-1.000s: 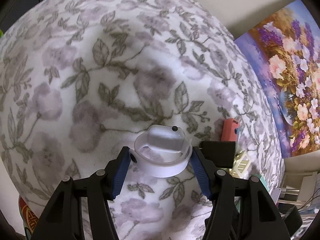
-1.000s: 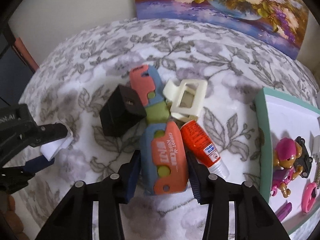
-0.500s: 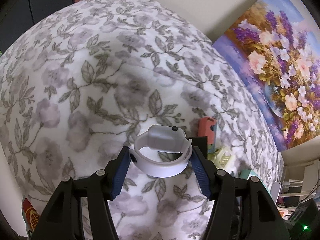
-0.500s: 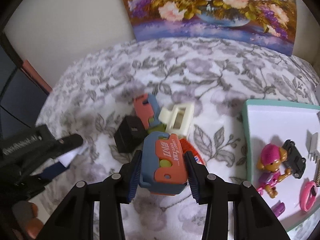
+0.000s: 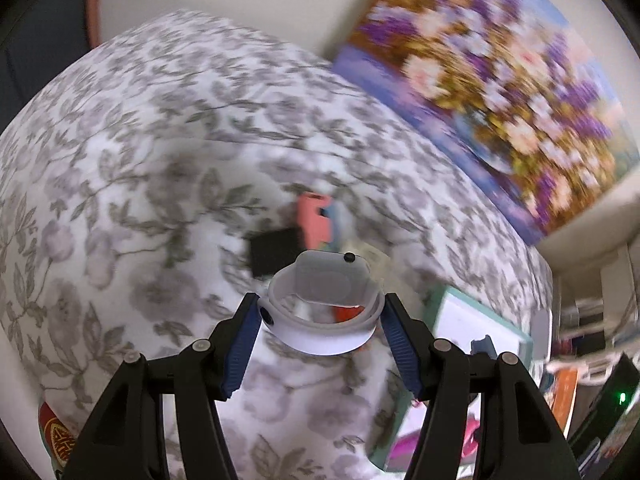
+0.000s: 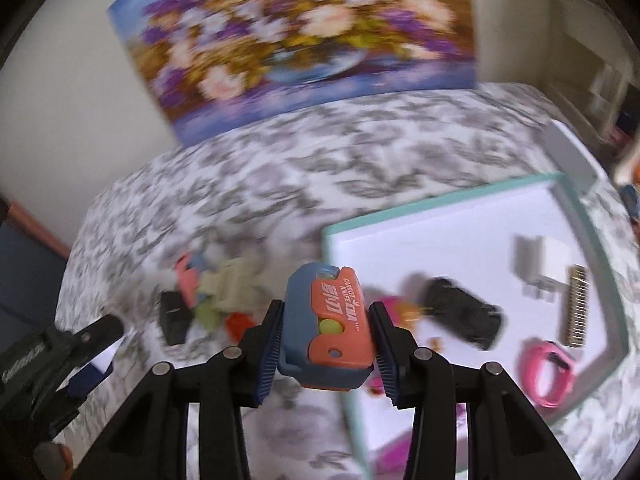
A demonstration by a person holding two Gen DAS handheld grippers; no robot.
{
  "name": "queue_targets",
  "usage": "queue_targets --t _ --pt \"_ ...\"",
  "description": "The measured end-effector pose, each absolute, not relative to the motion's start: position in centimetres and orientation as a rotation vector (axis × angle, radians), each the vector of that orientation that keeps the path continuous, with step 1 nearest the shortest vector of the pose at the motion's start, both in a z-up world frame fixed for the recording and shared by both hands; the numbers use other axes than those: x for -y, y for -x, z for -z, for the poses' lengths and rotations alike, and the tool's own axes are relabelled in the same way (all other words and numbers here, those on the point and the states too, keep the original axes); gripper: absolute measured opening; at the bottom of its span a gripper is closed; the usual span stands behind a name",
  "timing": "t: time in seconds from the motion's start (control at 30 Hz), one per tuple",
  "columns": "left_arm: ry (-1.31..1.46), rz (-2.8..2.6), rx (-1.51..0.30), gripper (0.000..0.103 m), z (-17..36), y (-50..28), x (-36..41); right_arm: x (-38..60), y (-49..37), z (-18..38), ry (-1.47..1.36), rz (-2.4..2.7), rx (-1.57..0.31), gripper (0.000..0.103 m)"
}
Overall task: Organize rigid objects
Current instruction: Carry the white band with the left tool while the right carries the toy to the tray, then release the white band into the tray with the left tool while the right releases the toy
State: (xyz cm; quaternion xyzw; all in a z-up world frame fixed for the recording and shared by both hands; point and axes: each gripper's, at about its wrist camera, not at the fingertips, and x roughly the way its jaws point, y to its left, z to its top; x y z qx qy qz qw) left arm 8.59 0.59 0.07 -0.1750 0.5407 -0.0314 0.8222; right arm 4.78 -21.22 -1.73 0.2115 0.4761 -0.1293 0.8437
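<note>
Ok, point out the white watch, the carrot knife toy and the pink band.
white watch [image 5: 326, 280], left wrist view, on its face.
carrot knife toy [image 6: 340, 320], right wrist view, orange panel.
pink band [image 6: 550, 372], right wrist view, its loop.

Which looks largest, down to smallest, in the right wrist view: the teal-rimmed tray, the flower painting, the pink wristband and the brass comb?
1. flower painting
2. teal-rimmed tray
3. and 4. pink wristband and brass comb: look alike, so unranked. The painting stands farther back, so its true size is unsure.

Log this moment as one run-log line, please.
left gripper: shut on white watch | right gripper: shut on carrot knife toy | tray: partly filled
</note>
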Motion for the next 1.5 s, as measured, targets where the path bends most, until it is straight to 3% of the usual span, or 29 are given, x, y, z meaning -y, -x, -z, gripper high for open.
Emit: queue_targets --t 0.57,1.13,1.5 --pt "-0.027 0.298 -1.182 0.063 0.6 -3.9 12.5 29.8 2.3 2.1 -0.565 0.482 -1.031 0.045" --pt "-0.143 0.326 -1.242 0.063 3.3 -1.9 15.9 32.2 3.7 2.5 -0.552 0.491 -1.046 0.045" --pt "-0.178 0.317 -1.296 0.064 4.6 -1.8 16.3 31.9 2.7 5.5 -0.501 0.483 -1.162 0.046"
